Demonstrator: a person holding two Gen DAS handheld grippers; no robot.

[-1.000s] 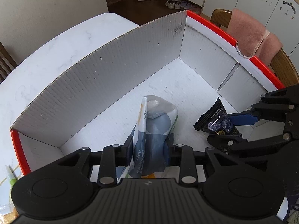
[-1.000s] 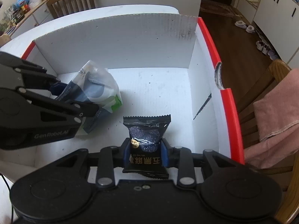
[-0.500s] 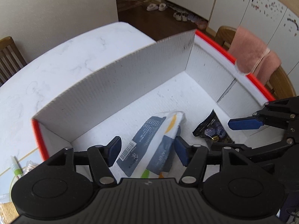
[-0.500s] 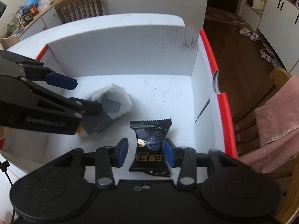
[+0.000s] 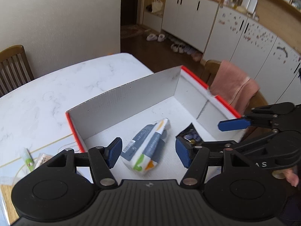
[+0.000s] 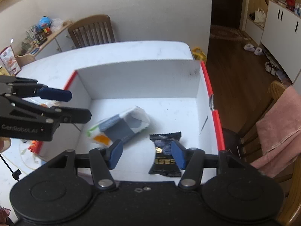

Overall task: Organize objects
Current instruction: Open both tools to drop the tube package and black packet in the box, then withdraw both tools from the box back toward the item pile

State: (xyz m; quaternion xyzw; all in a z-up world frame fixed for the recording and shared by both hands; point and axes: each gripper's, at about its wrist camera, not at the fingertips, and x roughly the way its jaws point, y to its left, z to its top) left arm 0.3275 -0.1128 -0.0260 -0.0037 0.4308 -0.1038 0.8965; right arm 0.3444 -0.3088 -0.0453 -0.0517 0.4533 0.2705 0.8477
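- White-and-grey pouch [image 5: 148, 145] lies flat on the floor of the box [image 5: 124, 101], left of centre. Looks like soft, crinkly film, light and probably part-filled; my guess is it sags if pinched at a corner, so take it across the narrow middle or by the sealed end.
- Black snack packet [image 6: 165, 150] lies flat just beside the pouch, not touching it, nearer the red-edged right wall. Glossy film, light, likely slippery; best pinched across its width or on a crimped end seal.
- Left gripper [image 5: 148, 153] hangs above the pouch, jaws spread, nothing between the pads.
- Right gripper [image 6: 146, 153] hangs above the black packet, jaws opening; pads not touching the packet.
- Count in box: one pouch, one packet. Two grippers.
- On the table [image 5: 56, 86] left of the box: a few small items, blurred, can't count them reliably.
- One pink towel [image 6: 280, 126] draped over a chair [image 6: 276, 90] right of the box.
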